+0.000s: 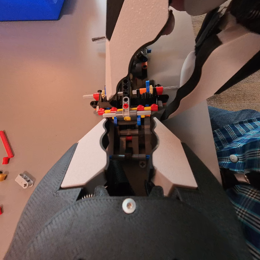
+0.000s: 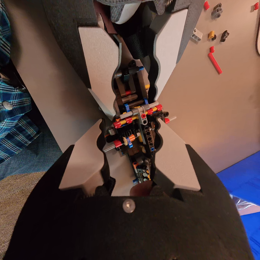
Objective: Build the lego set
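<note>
A Technic lego assembly of black, grey, red, yellow and blue parts is held in the air between both grippers. My left gripper is shut on its dark grey frame end. My right gripper comes from the top of the left wrist view and clamps the black beam end. In the right wrist view my right gripper is shut on the assembly, and the left gripper grips it from above. Two grey axles stick out sideways from the assembly.
Loose parts lie on the table: a red angled beam, a grey connector, a dark axle. A blue box stands at the far corner. A person's plaid shirt is at the table edge. My two grippers' fingertips are within a few centimetres of each other. The left tips stand about 12 centimeters off the grey connector. Seen from the right wrist view as well.
</note>
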